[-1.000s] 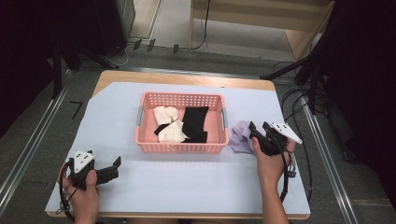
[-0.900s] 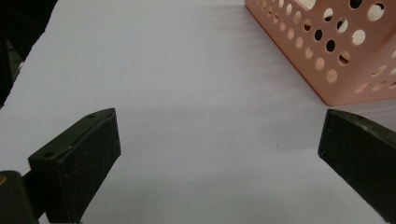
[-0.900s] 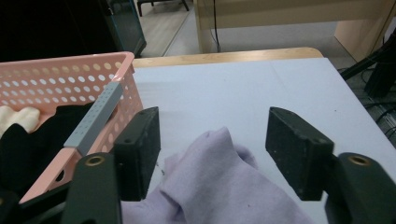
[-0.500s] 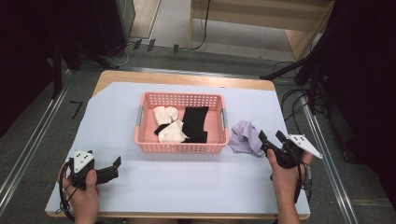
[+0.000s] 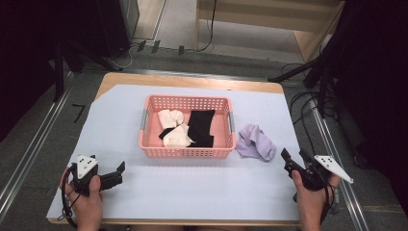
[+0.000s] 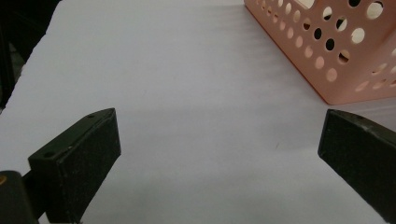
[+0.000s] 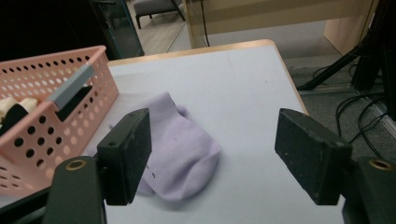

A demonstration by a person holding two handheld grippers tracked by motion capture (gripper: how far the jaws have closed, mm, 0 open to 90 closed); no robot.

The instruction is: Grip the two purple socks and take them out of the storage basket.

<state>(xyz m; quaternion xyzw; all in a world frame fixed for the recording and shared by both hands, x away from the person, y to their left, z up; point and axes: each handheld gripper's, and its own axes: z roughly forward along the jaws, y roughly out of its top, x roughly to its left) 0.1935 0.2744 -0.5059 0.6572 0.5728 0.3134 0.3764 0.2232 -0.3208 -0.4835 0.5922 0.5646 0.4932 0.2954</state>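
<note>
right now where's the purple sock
In the high view the purple sock lies on the table right of the basket, ahead of the open right gripper.

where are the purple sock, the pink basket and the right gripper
purple sock [image 5: 256, 142], high view, middle of the cloth
pink basket [image 5: 186, 152], high view, near wall
right gripper [image 5: 292, 157], high view, between its open jaw tips

The basket [image 5: 186, 153] stands at the middle of the desk [image 5: 192, 192], ahead of and between the two tongs. The socks [image 5: 185, 127] lie inside the basket. The loose sock [image 5: 255, 142] lies on the desk, just beside the basket's right end wall, ahead and to the left of the right tongs [image 5: 294, 161] and apart from them. The left tongs [image 5: 115, 173] rest low over the desk's near left area, the basket's near left corner ahead to their right.
</note>
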